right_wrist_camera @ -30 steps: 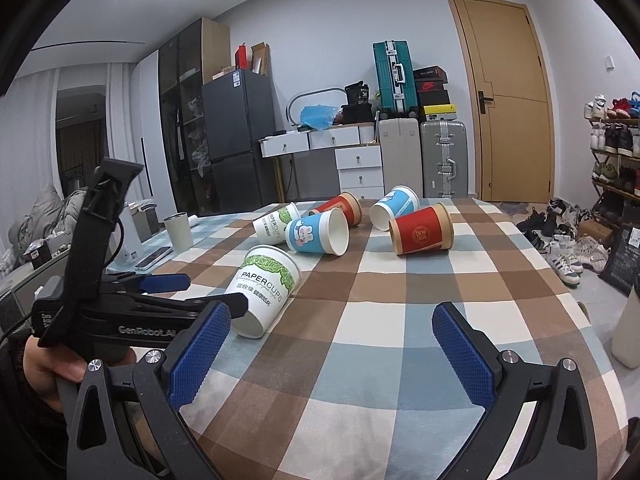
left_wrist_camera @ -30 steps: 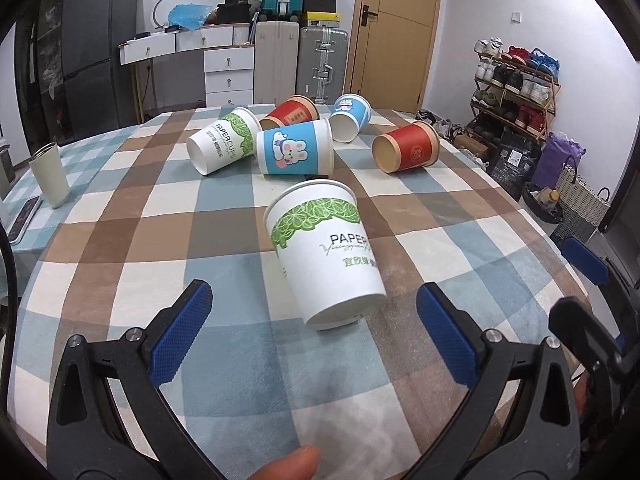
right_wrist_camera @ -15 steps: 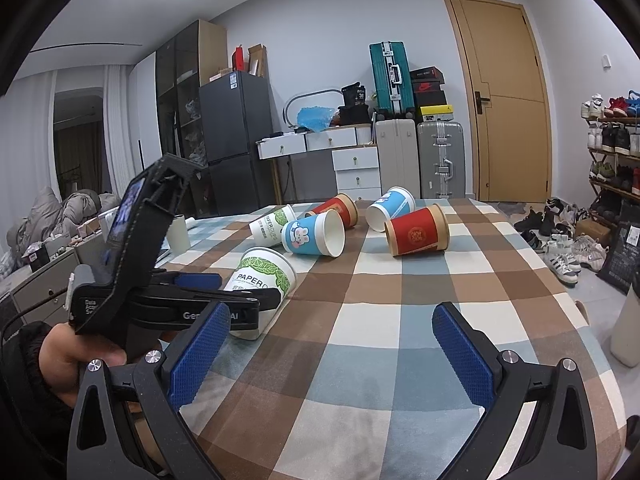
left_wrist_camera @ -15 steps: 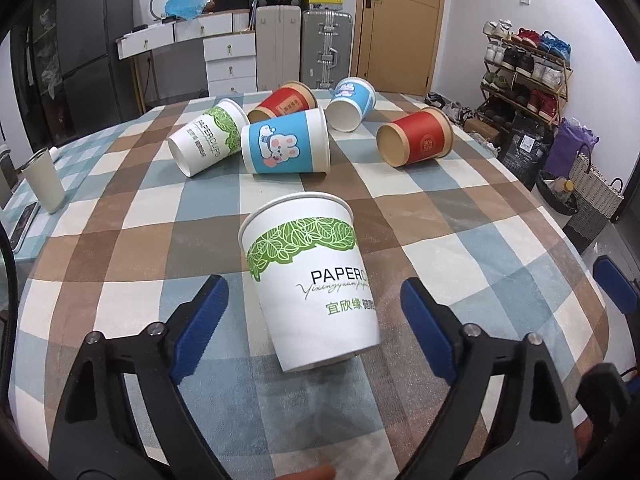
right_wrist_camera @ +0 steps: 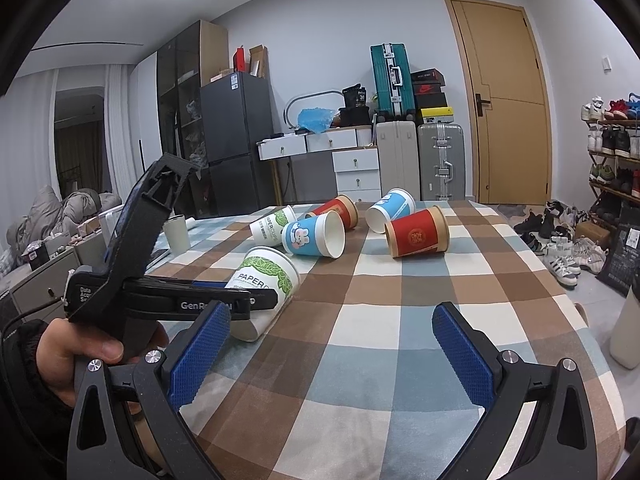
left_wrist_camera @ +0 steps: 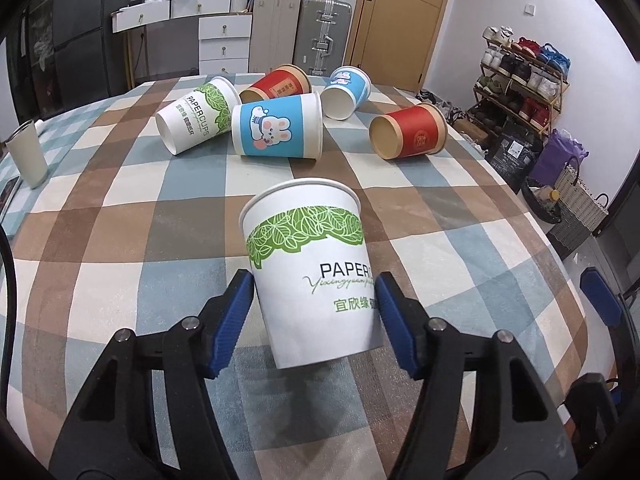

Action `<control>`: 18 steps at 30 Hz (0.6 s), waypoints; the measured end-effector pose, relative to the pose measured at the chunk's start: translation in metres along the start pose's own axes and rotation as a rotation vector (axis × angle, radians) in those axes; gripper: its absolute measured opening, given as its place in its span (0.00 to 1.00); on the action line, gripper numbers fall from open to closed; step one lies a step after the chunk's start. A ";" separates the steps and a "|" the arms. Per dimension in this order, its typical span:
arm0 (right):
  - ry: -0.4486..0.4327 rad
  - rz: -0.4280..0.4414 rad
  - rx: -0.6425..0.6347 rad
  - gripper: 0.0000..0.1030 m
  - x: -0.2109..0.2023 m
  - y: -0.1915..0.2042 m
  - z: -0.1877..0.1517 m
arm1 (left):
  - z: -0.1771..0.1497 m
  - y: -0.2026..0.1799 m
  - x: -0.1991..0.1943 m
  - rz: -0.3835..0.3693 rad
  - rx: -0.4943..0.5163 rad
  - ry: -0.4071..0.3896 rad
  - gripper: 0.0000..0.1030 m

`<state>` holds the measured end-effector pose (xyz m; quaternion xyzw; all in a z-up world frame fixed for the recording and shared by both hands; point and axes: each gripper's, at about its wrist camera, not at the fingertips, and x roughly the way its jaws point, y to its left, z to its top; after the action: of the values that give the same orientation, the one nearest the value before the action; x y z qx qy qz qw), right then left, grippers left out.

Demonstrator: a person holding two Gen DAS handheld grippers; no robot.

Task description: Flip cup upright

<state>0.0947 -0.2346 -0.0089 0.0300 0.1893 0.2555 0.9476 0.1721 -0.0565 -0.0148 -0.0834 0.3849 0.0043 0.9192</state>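
The white paper cup (left_wrist_camera: 316,276) with green leaves lies on its side on the checked tablecloth (left_wrist_camera: 120,216), mouth pointing away, base toward the left gripper (left_wrist_camera: 314,300). Its blue pads sit on both sides of the cup wall, seemingly touching it. The right gripper (right_wrist_camera: 332,354) hangs well apart, jaws wide and holding nothing.

White paper cup (left_wrist_camera: 312,276) w/ green leaf band near rim & "PAPER" print lies on its side on checkered tablecloth (left_wrist_camera: 440,216), mouth pointing away toward the other cups, base nearest the cam. In right wrist view the cup (right_wrist_camera: 266,280) sits at left of table, apart from the cluster behind.
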 end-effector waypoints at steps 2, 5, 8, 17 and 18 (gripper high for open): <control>-0.001 0.001 0.003 1.00 0.001 0.000 0.000 | -0.001 0.002 -0.005 -0.003 -0.005 -0.006 0.59; -0.003 0.004 -0.001 1.00 0.000 0.001 -0.001 | -0.002 0.005 -0.015 -0.009 -0.012 -0.018 0.59; -0.003 0.009 -0.007 1.00 0.000 0.003 -0.001 | -0.005 0.008 -0.028 -0.015 -0.016 -0.033 0.59; -0.007 0.021 -0.014 1.00 0.003 0.007 -0.002 | -0.019 0.015 -0.064 -0.031 -0.013 -0.065 0.59; -0.008 0.021 -0.014 1.00 0.003 0.008 -0.002 | -0.020 0.016 -0.067 -0.033 -0.013 -0.068 0.59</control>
<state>0.0927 -0.2267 -0.0102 0.0265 0.1836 0.2668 0.9457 0.1090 -0.0406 0.0165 -0.0957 0.3519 -0.0054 0.9311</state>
